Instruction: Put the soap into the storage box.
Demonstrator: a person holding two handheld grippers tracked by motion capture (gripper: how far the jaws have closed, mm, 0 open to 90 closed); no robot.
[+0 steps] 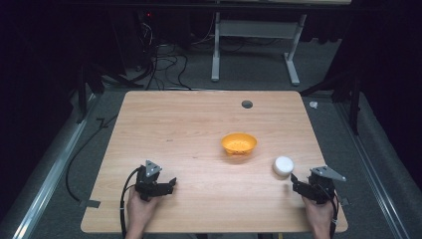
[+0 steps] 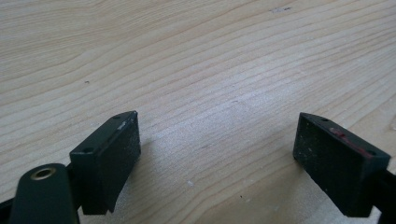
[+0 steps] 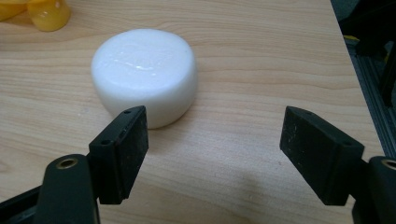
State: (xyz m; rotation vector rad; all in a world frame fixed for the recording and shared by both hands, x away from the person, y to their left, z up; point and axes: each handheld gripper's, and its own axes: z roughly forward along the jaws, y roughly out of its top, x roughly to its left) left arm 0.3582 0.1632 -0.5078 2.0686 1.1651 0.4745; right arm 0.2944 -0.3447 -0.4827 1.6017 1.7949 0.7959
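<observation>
**Right gripper lines up on the white puck**

While the left gripper point(image 1: 158, 185) waits near the lower left of the high view with its jaws wide over bare wood, the right gripper point(image 1: 304, 186) works at the lower right. Its jaws stand apart and hold nothing. The white puck point(image 3: 144, 74), a low round block, lies on the tabletop point(image 1: 189, 129) just ahead of them; in the right gripper view it sits in the upper left of the frame, and the left jaw overlaps its front edge, so the puck is off the middle line of the jaws.

The step in hand looks like the approach for a grasp. The next move probably calls for a shift of the gripper toward the puck, so that the puck comes between both jaws, then a closing.

By count: one white puck, one orange bowl point(image 1: 239, 143) at the centre of the high view, two grippers, one tabletop.
</observation>
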